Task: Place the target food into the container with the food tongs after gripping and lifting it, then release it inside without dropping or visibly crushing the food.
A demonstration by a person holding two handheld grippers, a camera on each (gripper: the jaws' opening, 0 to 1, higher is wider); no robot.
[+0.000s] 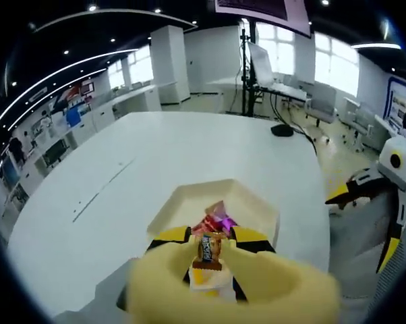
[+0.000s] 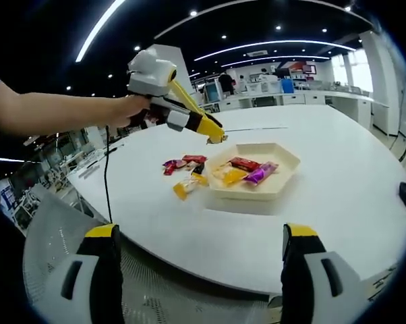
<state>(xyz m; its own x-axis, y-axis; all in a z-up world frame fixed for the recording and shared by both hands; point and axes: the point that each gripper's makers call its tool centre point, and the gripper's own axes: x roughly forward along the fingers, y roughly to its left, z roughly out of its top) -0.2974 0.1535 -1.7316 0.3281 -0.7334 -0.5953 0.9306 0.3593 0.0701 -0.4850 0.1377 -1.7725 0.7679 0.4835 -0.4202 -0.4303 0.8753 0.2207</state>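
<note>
My left gripper (image 1: pixel 210 233) is shut on a small brown-and-orange wrapped snack (image 1: pixel 208 250), held just short of the near rim of a cream hexagonal tray (image 1: pixel 251 202). Pink and red wrapped snacks (image 1: pixel 218 217) lie in the tray beyond it. From the right gripper view, a hand holds the left gripper (image 2: pixel 215 137) in the air over the tray's (image 2: pixel 284 183) left edge. Red (image 2: pixel 243 163), yellow (image 2: pixel 230 175) and purple (image 2: pixel 260 173) packets lie inside. My right gripper (image 2: pixel 203 270) stands wide open below the table edge, holding nothing, and appears at the right (image 1: pixel 359 223).
Red packets (image 2: pixel 179 163) and yellow-orange packets (image 2: pixel 188 185) lie on the white table (image 2: pixel 338 169) left of the tray. A black object (image 1: pixel 282 129) sits near the table's far edge. A mesh chair (image 2: pixel 156 290) is under my right gripper. Desks and people stand behind.
</note>
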